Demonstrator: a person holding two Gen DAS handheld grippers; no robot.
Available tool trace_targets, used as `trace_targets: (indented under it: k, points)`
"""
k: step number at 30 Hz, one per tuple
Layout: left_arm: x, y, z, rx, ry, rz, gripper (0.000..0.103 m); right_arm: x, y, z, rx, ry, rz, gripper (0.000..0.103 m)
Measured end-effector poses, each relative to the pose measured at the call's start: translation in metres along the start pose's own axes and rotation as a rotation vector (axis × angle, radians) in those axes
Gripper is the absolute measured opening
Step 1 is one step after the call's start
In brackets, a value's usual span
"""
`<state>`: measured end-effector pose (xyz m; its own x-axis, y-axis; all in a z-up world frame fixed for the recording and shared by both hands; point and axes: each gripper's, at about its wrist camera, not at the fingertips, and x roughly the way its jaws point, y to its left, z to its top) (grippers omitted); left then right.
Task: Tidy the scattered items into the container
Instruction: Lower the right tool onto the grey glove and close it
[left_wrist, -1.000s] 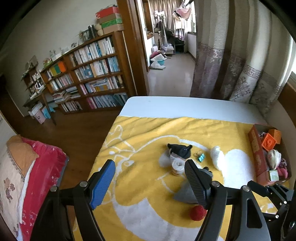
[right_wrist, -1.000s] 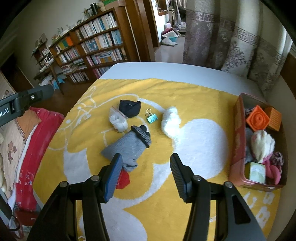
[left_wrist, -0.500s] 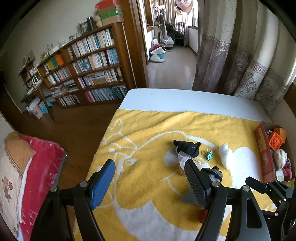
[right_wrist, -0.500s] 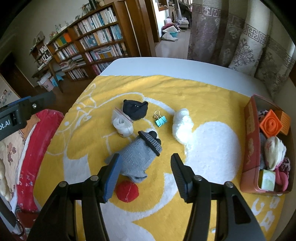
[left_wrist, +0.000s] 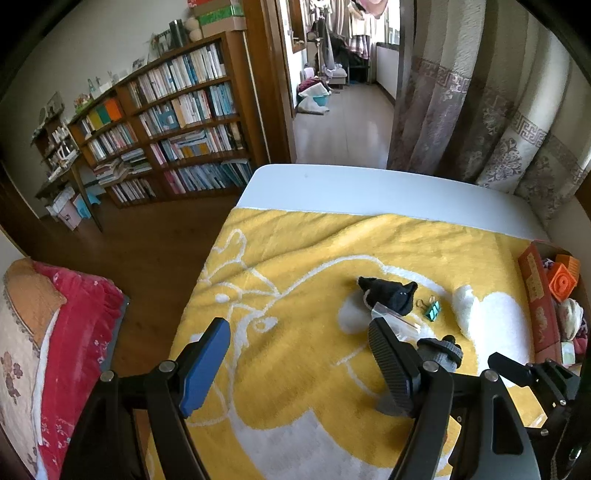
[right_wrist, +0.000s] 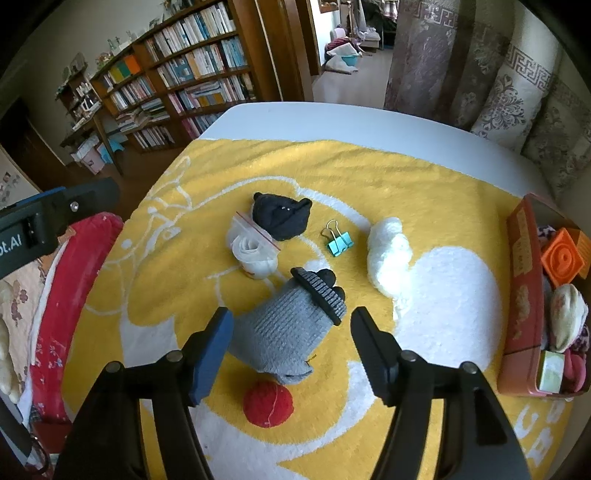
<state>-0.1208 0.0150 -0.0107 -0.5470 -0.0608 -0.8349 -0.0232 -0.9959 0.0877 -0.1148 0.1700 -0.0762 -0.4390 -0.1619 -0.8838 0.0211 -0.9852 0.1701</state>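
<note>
On the yellow blanket lie a grey sock (right_wrist: 288, 328), a red ball (right_wrist: 267, 404), a black sock bundle (right_wrist: 280, 216) (left_wrist: 388, 293), a bagged white roll (right_wrist: 253, 251), a teal binder clip (right_wrist: 338, 242) (left_wrist: 431, 309) and a white fluffy bundle (right_wrist: 389, 254) (left_wrist: 466, 310). The red box (right_wrist: 522, 295) (left_wrist: 537, 295) at the right holds several items. My right gripper (right_wrist: 291, 349) is open, hovering over the grey sock. My left gripper (left_wrist: 299, 365) is open and empty above the blanket's left part.
The table's white top (left_wrist: 369, 188) shows beyond the blanket. Curtains (right_wrist: 480, 66) hang at the back right. A bookshelf (left_wrist: 173, 133) stands at the left. A red-covered chair (left_wrist: 66, 332) sits beside the table's left edge.
Both grippers have risen and pulled back from the items; the red ball has come into full view below the grey sock. Both stay open.
</note>
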Motion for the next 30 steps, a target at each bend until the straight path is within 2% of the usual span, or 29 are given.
trace_targets:
  k: [28, 29, 30]
  points:
    - [0.036, 0.006, 0.014, 0.038, 0.048, -0.034, 0.079, 0.037, 0.008, -0.002, -0.005, 0.079, -0.026, 0.070]
    - [0.038, 0.006, 0.015, 0.040, 0.052, -0.039, 0.079, 0.038, 0.008, -0.003, -0.005, 0.084, -0.023, 0.070]
    - [0.039, 0.006, 0.015, 0.040, 0.055, -0.043, 0.079, 0.038, 0.007, -0.003, -0.004, 0.083, -0.019, 0.062]
